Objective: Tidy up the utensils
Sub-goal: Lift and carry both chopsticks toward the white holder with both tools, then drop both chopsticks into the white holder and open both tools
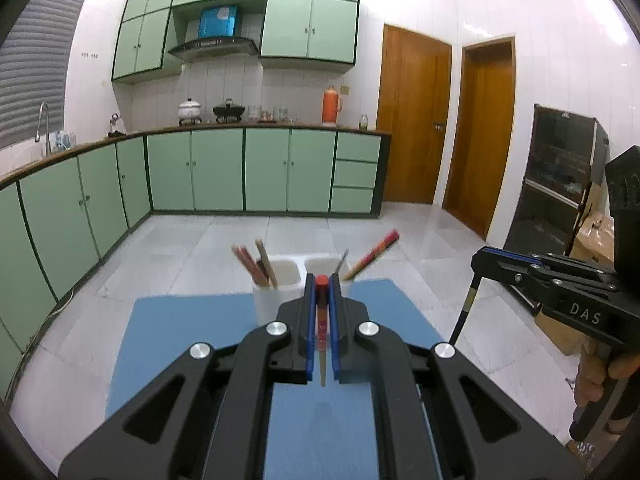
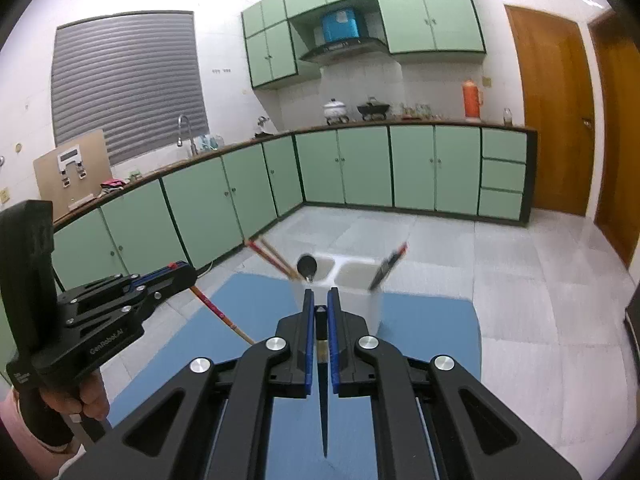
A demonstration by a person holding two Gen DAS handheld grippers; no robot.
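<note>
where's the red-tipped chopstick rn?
Clamped in the left gripper, the red-tipped chopstick hangs over the blue mat, just short of the white two-compartment holder. The right wrist view shows it at left.

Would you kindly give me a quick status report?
Left tool shut on red chopstick. Right tool shut on black chopstick. Holder ahead, nothing blocking.

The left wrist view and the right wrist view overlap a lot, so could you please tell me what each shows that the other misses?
Only the left wrist view shows the red-tipped chopstick end-on between the left gripper fingers, and a dark glass-fronted cabinet.

Only the right wrist view shows the black chopstick in the right gripper, and the window blinds in full.

Both show the white two-compartment holder on the blue mat.
</note>
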